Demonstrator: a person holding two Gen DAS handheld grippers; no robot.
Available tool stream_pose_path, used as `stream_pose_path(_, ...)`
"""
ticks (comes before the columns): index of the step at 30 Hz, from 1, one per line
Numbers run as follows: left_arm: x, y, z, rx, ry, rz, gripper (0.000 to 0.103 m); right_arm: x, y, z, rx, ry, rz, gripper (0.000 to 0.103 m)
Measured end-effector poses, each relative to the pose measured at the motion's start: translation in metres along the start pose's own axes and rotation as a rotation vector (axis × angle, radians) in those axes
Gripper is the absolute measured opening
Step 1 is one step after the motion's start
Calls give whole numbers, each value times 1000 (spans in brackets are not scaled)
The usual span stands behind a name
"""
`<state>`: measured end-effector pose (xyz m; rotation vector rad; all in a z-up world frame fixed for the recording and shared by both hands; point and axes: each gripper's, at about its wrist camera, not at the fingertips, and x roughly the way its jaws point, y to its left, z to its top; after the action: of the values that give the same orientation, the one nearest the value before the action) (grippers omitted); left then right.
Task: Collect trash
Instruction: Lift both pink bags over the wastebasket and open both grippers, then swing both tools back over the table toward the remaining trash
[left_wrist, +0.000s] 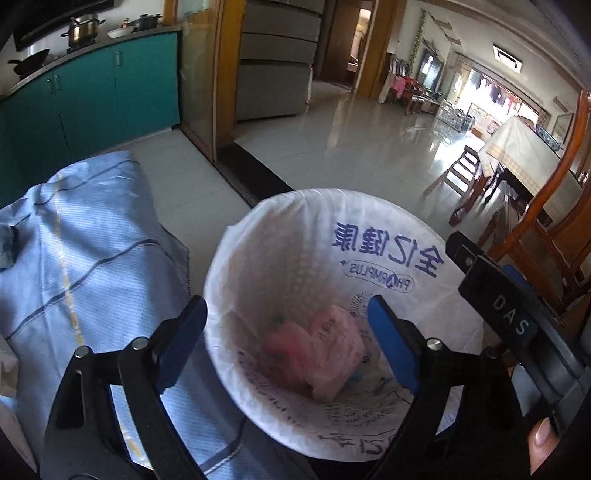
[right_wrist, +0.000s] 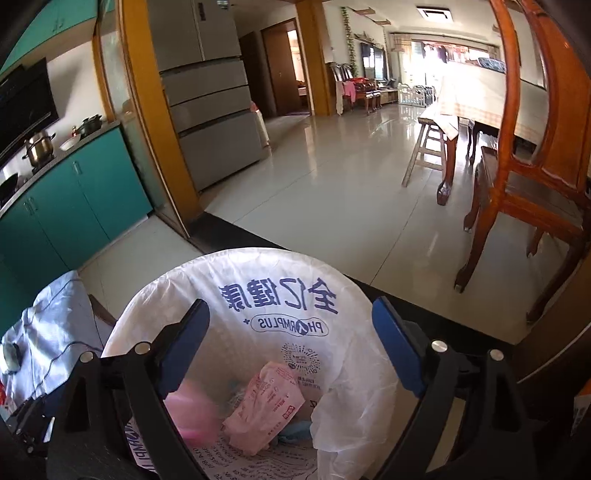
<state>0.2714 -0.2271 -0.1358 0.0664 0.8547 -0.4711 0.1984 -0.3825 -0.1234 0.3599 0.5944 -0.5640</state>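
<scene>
Both my grippers hang with jaws spread wide and empty over the lined bin (left_wrist: 258, 236).
Pink wrappers (right_wrist: 264, 410) inside look feather-light and crushable; I'd pinch the thin, slippery liner at its near rim.

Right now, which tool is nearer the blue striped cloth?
Left. The left tool is above the bin rim beside the cloth; the right tool is over the bin's opposite side.

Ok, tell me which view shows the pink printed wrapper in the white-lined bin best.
The right wrist view: the pink printed wrapper lies sharp and close in the white plastic liner, its print visible. The left wrist view shows it blurred, as a pale pink mass.
</scene>
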Motion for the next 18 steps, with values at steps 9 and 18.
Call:
stream_pose_path(9,-67,49,-26,-44,-111,290,90,-8,34,-6,-98,-7,193,90)
stream_pose_path(18,-193,176,-97,-202,-160,717,93,-44,137,-54,-508,108,713,90)
